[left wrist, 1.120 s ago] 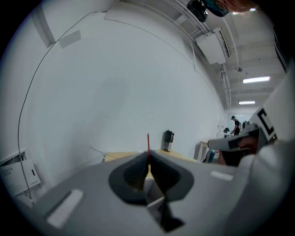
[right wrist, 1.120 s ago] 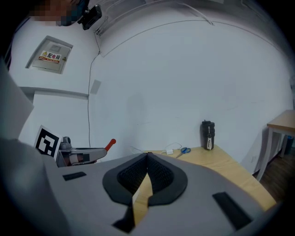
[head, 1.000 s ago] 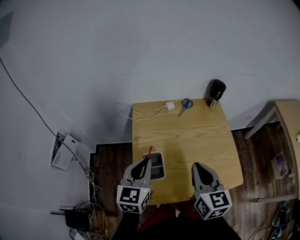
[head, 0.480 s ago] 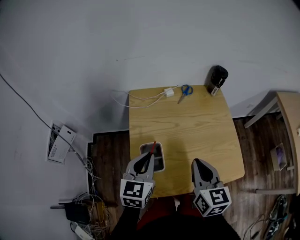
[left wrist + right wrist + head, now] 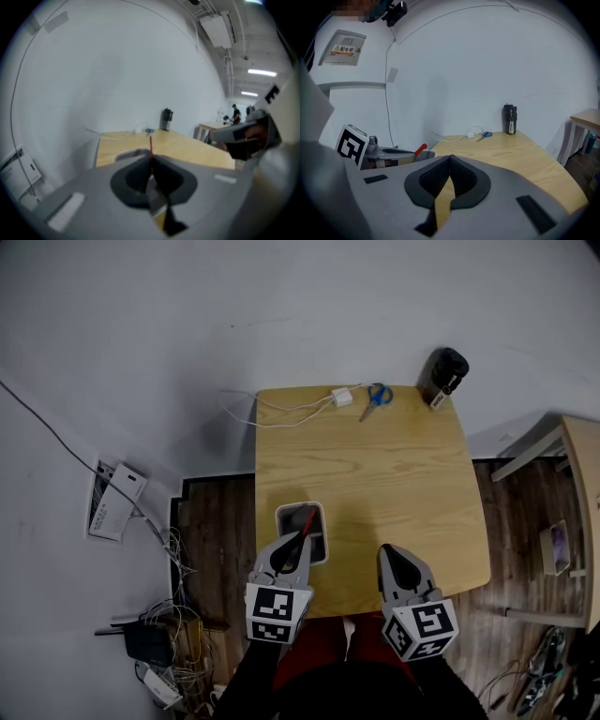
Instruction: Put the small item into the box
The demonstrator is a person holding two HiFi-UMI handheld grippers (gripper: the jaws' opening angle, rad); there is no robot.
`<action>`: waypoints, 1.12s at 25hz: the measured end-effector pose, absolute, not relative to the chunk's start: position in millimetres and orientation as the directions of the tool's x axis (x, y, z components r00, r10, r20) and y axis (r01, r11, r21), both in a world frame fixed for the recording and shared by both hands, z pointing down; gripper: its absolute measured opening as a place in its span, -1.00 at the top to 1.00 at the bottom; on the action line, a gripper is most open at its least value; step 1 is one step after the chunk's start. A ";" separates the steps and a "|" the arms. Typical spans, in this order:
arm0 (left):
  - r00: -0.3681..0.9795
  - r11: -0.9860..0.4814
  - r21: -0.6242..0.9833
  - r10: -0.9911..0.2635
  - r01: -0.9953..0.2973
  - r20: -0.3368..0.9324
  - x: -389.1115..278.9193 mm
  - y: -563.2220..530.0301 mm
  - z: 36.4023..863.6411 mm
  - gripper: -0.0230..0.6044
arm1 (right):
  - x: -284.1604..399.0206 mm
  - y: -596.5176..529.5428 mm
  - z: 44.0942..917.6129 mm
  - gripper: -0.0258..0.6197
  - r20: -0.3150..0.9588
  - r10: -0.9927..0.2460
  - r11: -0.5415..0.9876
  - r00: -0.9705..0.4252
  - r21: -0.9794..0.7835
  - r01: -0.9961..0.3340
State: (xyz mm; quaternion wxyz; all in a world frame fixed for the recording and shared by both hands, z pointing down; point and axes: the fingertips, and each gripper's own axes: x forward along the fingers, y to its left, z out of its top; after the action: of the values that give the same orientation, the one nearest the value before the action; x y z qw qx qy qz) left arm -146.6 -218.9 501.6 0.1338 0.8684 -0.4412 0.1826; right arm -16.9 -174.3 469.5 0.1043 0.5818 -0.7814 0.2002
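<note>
Left claw (image 5: 301, 540) advanced over box (image 5: 280, 513), red stick (image 5: 309, 519) base hidden.

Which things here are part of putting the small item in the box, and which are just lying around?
For the job: thin red item, held in the shut left gripper; box.

Lying about: scissors, white charger with its cable, black bottle. The right gripper is shut and empty.

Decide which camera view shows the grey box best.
The head view: it looks down into the box, with its open top and most of its outline visible. The left gripper view shows only its rim behind the jaws; the right gripper view shows just a rim corner.
</note>
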 end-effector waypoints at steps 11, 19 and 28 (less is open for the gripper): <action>0.502 -0.546 0.063 -0.711 -0.835 0.492 -146.1 -213.0 520.5 0.89 | -54.6 -174.2 509.3 0.90 0.487 -0.773 0.356 -0.406 -0.197 -0.914; 0.469 -0.519 0.069 -0.698 -0.852 0.541 -150.9 -209.2 535.9 0.89 | -69.4 -174.4 524.5 0.90 0.521 -0.733 0.386 -0.437 -0.211 -0.898; 0.436 -0.485 0.078 -0.691 -0.871 0.577 -149.4 -211.0 543.5 0.88 | -69.5 -173.4 534.4 0.90 0.554 -0.708 0.388 -0.439 -0.214 -0.896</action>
State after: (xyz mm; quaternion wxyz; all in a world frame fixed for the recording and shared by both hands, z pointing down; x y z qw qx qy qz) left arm -149.4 -211.0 543.5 0.1856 0.8269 -0.4721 0.2428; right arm -69.5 -173.4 534.4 0.1904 0.4944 -0.8111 0.2480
